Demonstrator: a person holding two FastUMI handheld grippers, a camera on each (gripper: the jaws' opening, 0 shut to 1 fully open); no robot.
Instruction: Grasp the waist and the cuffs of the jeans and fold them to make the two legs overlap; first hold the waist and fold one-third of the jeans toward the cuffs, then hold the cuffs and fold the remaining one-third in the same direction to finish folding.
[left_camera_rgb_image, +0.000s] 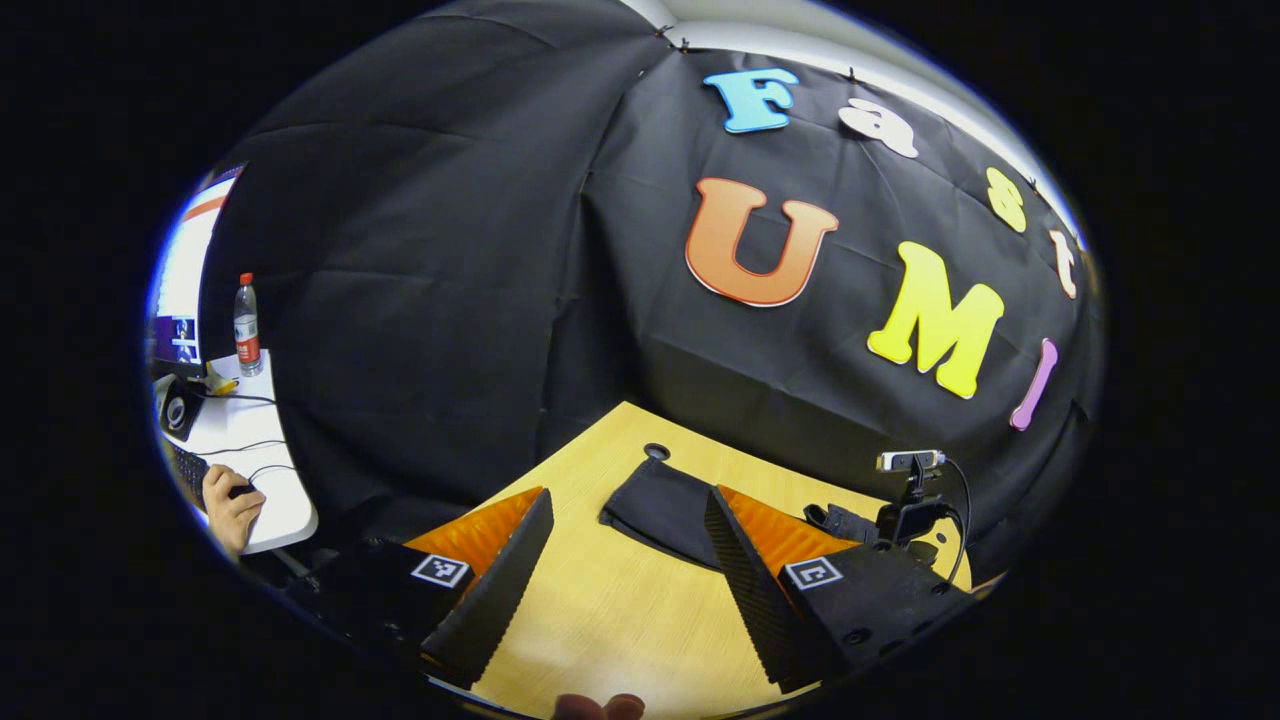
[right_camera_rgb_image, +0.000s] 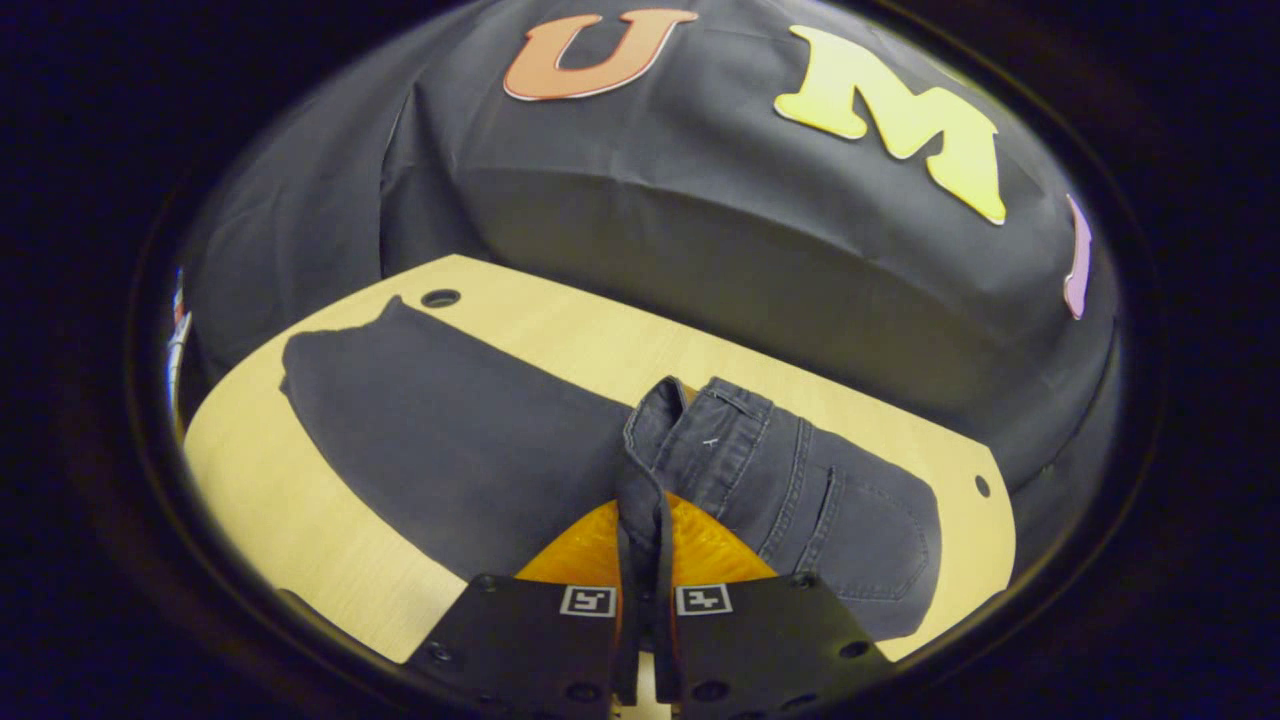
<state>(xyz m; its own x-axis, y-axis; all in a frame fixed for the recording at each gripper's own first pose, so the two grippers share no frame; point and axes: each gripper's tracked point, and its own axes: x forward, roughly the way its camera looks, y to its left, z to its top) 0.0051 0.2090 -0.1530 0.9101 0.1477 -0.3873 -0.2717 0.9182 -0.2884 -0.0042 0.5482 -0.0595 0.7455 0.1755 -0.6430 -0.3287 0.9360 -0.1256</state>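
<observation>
- Dark denim is bunching between your right gripper (right_camera_rgb_image: 640, 560) as both fingers are pinching the waist (right_camera_rgb_image: 655, 420) of the jeans (right_camera_rgb_image: 450, 440), lifting it just ahead of the tool.
- Your left gripper (left_camera_rgb_image: 625, 560) is hovering with its fingers spread wide and holding nothing, the cuffs (left_camera_rgb_image: 660, 505) lying flat straight ahead between its fingertips.
- Judging by the lie, the legs are already overlapping; the waist fold is only beginning, and the cuff fold is waiting.
- Bare table (right_camera_rgb_image: 300, 520) is offering room to the right gripper's left; beyond the left tool's right finger, a camera stand (left_camera_rgb_image: 910, 490) is crowding the table edge.
</observation>
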